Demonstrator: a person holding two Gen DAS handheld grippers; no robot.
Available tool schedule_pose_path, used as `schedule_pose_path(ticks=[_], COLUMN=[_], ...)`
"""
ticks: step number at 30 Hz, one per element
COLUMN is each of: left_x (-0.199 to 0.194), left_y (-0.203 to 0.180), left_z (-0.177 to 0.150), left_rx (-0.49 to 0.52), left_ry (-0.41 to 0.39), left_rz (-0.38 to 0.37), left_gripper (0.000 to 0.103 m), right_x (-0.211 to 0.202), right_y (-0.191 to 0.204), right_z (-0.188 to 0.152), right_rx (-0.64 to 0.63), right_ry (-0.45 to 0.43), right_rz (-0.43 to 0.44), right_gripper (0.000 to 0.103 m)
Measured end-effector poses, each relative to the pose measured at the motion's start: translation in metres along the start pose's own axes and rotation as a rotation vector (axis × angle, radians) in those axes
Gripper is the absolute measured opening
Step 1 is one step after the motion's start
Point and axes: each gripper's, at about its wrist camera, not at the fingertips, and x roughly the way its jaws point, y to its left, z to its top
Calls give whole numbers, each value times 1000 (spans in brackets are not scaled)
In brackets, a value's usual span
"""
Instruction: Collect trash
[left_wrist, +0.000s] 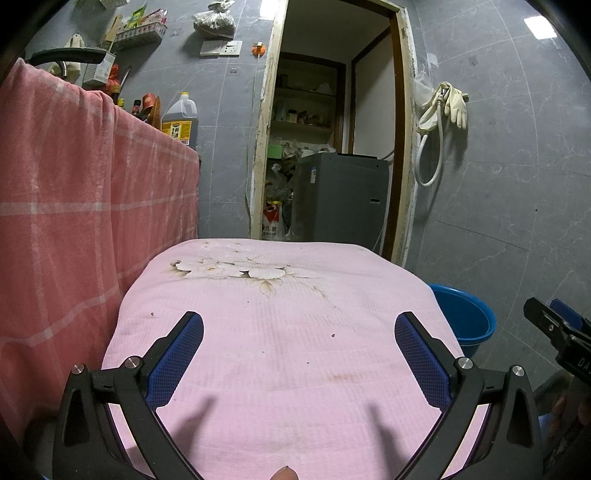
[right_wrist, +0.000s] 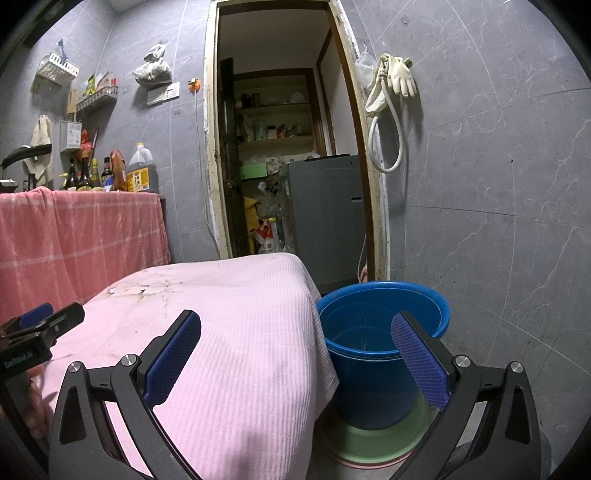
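Left gripper, seen from its own wrist camera: jaws spread wide, nothing between the blue pads, hovering over a pink cloth with a faded flower print at 12 o'clock. A few small dark specks on the cloth between the pads (too small to identify as trash). Faint brownish stains across the cloth's middle.

Right gripper, seen from its own wrist camera: jaws likewise wide apart and empty, straddling the cloth's right edge, left pad over the pink cloth, right pad over a blue bucket. Bucket standing on the floor just beside the cloth-covered surface, at 3 o'clock of it, resting in a green basin; interior bare as far as visible. Same bucket at 3 o'clock in the left view, partly hidden behind the cloth.

Each gripper visible at the other's frame edge: right gripper at 3 o'clock, left gripper at 9 o'clock.

Background: red checked cloth at 9 o'clock, oil jug and bottles behind it; open doorway at 12 o'clock with a grey appliance and shelves inside; rubber gloves and a hose hanging on the grey tiled wall at 1 o'clock.
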Motion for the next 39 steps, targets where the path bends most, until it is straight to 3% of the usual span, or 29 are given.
schedule_pose_path(ticks=[39], left_x=[-3], left_y=[1], left_z=[1], left_rx=[-9], left_ry=[-5], left_rz=[7], left_gripper=[102], right_x=[0], right_y=[0], right_z=[0], right_rx=[1], right_ry=[0], right_rz=[0], right_gripper=[103])
